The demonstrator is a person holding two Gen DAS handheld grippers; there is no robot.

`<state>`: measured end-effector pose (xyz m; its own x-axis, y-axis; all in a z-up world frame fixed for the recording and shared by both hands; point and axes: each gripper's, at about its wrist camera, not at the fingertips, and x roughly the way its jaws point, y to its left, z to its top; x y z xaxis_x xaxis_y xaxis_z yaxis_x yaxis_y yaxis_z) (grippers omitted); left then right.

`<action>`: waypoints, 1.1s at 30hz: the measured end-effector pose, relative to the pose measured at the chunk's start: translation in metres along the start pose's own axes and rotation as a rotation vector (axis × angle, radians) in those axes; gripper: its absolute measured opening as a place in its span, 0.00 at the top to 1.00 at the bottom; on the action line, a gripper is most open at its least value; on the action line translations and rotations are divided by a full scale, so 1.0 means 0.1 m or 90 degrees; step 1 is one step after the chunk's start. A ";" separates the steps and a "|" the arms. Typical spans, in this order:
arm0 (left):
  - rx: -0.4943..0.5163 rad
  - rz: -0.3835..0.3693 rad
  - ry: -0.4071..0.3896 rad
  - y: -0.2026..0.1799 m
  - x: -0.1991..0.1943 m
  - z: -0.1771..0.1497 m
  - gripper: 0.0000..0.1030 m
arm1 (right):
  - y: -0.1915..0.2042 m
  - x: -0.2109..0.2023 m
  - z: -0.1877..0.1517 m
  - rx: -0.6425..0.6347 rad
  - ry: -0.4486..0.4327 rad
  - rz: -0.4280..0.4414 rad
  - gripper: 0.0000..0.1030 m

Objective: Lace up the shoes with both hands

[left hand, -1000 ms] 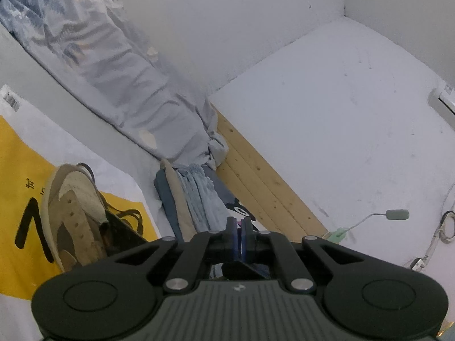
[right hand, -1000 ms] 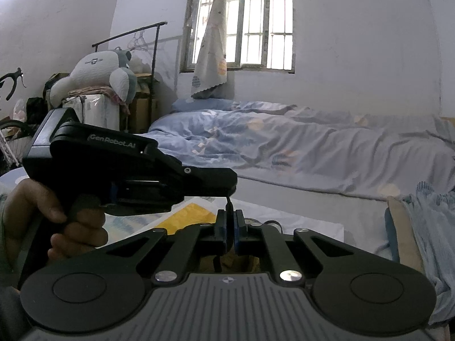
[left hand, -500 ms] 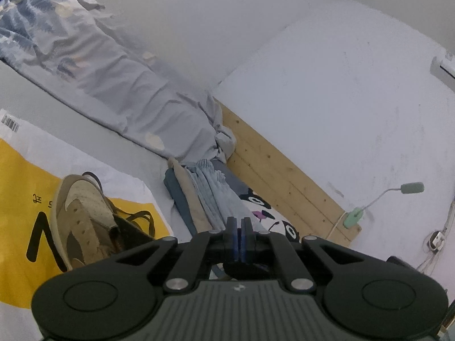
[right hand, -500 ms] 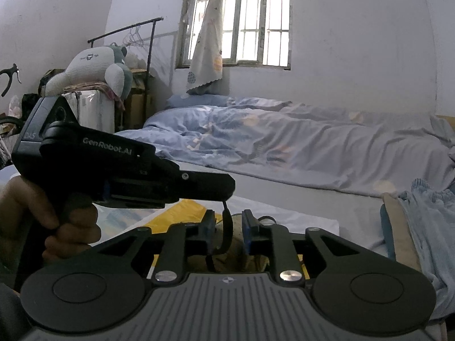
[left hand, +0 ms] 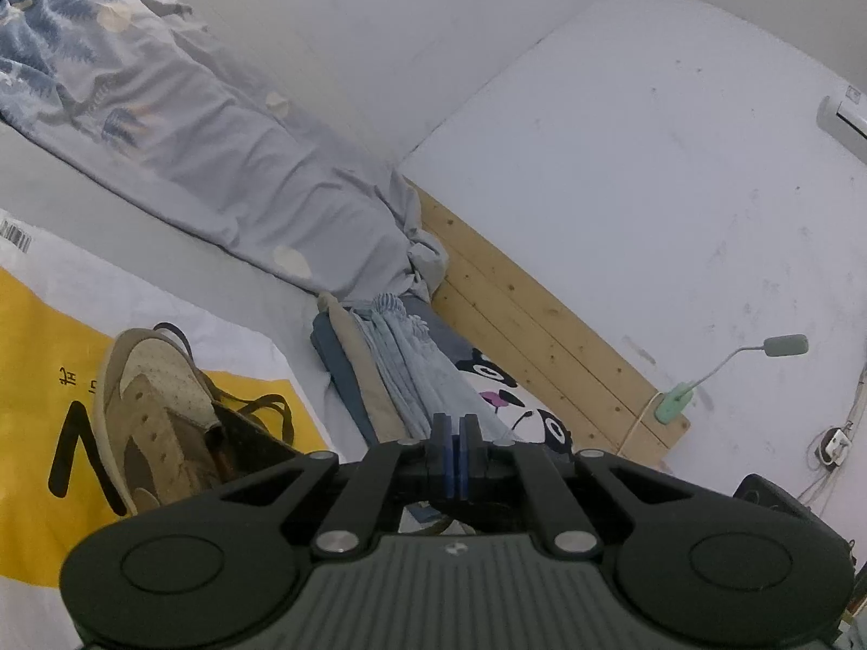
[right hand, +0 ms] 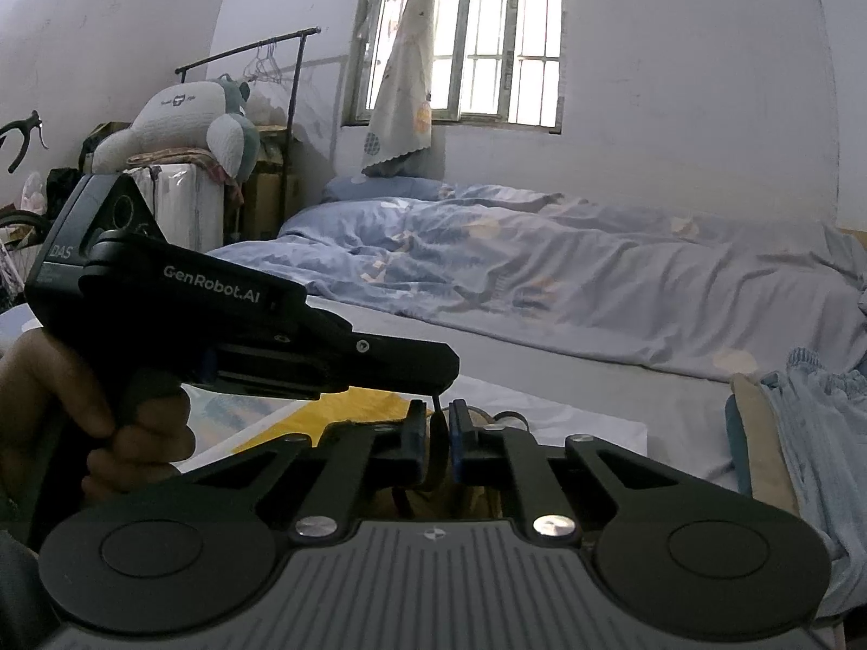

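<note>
Parted since a second ago: right gripper, fingers now slightly apart around the dark shoelace without pinching it. Left gripper pressed closed on that lace end. Tan suede shoe lying on yellow-and-white bag.

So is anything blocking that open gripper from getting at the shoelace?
Nothing visible does. The dark shoelace hangs from the tip of the left gripper straight down into the gap of the open right gripper, with no other object between its fingers and the lace.
</note>
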<state>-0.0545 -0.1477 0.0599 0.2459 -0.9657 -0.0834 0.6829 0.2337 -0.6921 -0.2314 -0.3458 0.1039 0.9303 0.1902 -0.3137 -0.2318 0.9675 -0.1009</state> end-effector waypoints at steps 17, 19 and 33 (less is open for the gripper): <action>-0.047 0.034 -0.074 0.10 -0.11 0.08 0.83 | -0.12 -0.09 0.02 -0.002 -0.014 -0.074 0.98; -0.058 0.050 -0.102 0.13 -0.16 0.11 0.82 | -0.31 -0.16 0.06 0.013 -0.025 -0.122 0.98; -0.073 0.165 -0.068 0.25 -0.03 0.21 0.70 | -1.37 -0.71 0.67 -0.109 -0.068 -0.453 0.98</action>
<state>-0.0239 -0.1362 0.0585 0.4768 -0.8568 -0.1965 0.5073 0.4507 -0.7345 -0.2465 -0.4804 0.2036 0.8928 -0.4499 -0.0250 0.4047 0.8251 -0.3942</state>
